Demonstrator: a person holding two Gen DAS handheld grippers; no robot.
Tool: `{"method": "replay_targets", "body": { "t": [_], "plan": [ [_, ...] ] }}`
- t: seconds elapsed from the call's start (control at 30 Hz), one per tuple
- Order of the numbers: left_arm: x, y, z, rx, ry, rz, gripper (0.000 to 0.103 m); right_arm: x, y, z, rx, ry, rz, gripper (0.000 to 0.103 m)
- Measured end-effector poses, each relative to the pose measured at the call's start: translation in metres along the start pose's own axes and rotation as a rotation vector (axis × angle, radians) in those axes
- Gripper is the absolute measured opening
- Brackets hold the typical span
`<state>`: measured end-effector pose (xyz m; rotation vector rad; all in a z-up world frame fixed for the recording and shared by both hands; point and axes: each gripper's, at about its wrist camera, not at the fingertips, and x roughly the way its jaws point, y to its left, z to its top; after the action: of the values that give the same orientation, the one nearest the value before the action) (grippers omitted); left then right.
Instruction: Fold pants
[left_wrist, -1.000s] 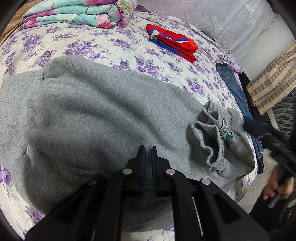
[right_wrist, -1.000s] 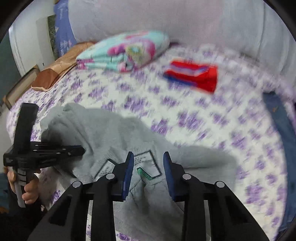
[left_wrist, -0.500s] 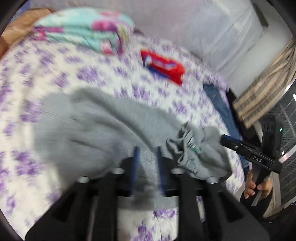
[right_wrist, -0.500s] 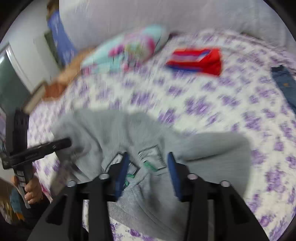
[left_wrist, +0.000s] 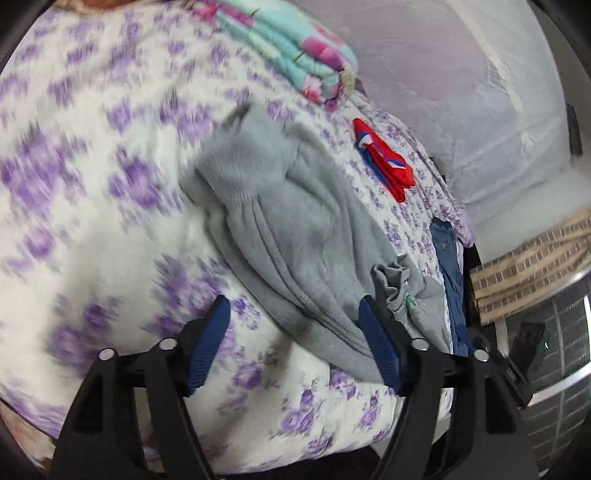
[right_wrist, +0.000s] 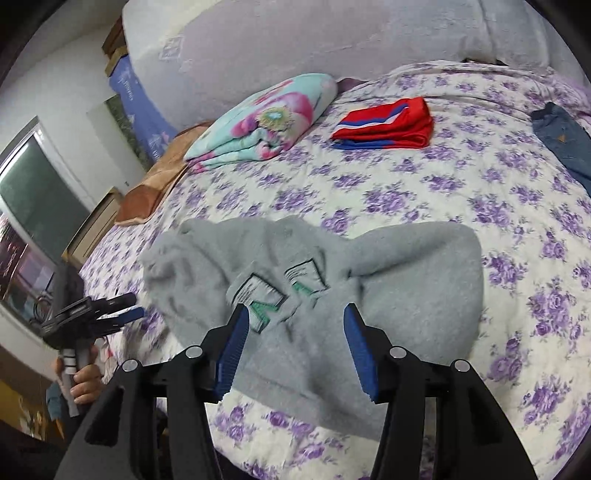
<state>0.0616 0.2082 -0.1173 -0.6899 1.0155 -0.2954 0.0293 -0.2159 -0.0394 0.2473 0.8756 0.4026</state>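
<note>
A bed covered by a white quilt with purple flowers (right_wrist: 424, 192) fills both views; its near edge curves along the bottom of each frame. Open quilt is seen right of and behind the crumpled grey fleece pants (right_wrist: 332, 295), which lie at the centre of the right wrist frame, close to the near edge, labels up. A folded teal and pink floral blanket (right_wrist: 266, 122) is seen upper left, a folded red and blue garment (right_wrist: 388, 123) upper centre, dark blue jeans (right_wrist: 561, 140) at the right edge. The left gripper (left_wrist: 295, 332), lower centre in its frame, has just been opening; its jaws stand wide apart, nothing clamped. The right gripper (right_wrist: 293, 332) is held apart over the pants, pads not pressing.
</note>
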Motion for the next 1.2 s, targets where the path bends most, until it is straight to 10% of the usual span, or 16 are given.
{"method": "replay_targets", "body": {
  "t": [0.3, 0.37, 0.5, 0.57, 0.63, 1.0, 1.2],
  "plan": [
    [0.049, -0.008, 0.039, -0.036, -0.082, 0.091, 0.079, -0.016, -0.012, -0.021, 0.043, -0.011, -0.020, 0.054],
    [0.062, -0.003, 0.058, -0.066, -0.037, 0.057, 0.048, -0.013, -0.012, -0.024, 0.044, -0.001, -0.029, 0.054],
    [0.055, -0.024, 0.051, 0.055, -0.093, 0.121, 0.032, 0.002, -0.009, -0.024, 0.037, 0.041, -0.045, 0.054],
    [0.044, -0.041, 0.038, 0.135, -0.146, 0.166, 0.030, 0.017, -0.001, -0.013, 0.038, 0.054, 0.000, 0.049],
    [0.032, -0.050, 0.032, 0.176, -0.178, 0.157, 0.030, 0.038, 0.014, 0.004, 0.037, 0.071, 0.076, 0.017],
    [0.008, -0.073, 0.020, 0.309, -0.183, 0.121, 0.030, 0.203, 0.076, 0.024, -0.075, 0.382, 0.054, 0.018],
    [0.010, -0.085, 0.024, 0.341, -0.181, 0.152, 0.030, 0.170, 0.081, 0.026, -0.075, 0.339, 0.078, 0.018]
  ]
}}
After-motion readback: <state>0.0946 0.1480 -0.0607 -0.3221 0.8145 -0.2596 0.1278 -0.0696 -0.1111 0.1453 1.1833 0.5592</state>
